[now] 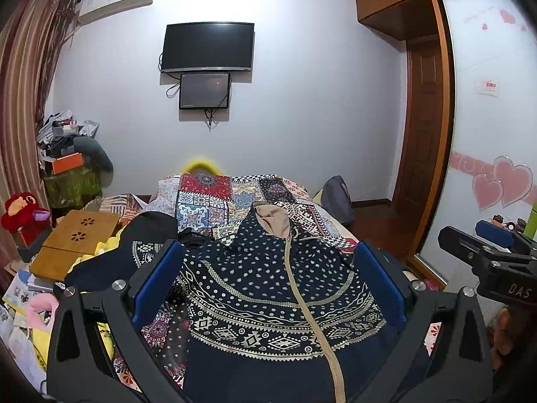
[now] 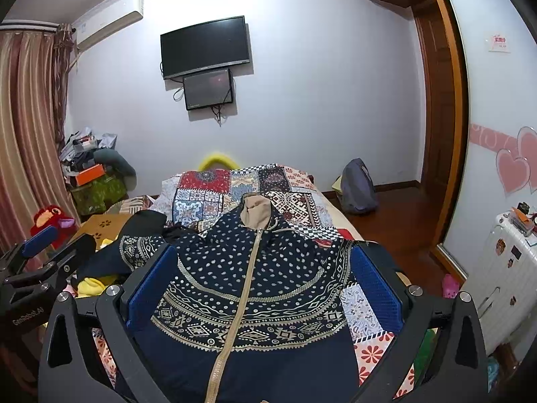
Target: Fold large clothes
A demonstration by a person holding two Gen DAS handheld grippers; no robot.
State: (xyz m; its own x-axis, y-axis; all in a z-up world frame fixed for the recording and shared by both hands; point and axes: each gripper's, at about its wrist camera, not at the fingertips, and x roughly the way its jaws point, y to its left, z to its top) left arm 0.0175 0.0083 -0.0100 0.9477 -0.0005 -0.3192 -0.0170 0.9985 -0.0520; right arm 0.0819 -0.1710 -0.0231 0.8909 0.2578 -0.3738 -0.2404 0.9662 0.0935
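The navy patterned hooded jacket (image 1: 268, 288) lies zip-up along the patchwork bedspread (image 2: 208, 198), hood toward the wall-mounted TV (image 2: 204, 47) — likely spread for folding — while both grippers, left (image 1: 268, 285) and right (image 2: 263, 288), hang above it, their 2 fingers apart, gripping nothing.

To your left, the wooden lap table (image 1: 72, 241) and a heap of yellow and pink soft things (image 1: 33, 319) crowd the bed edge, blocking a pass there. To your right, the patchwork bedspread (image 2: 365, 315) lies bare beside the jacket (image 2: 255, 288). The far bed is open too.
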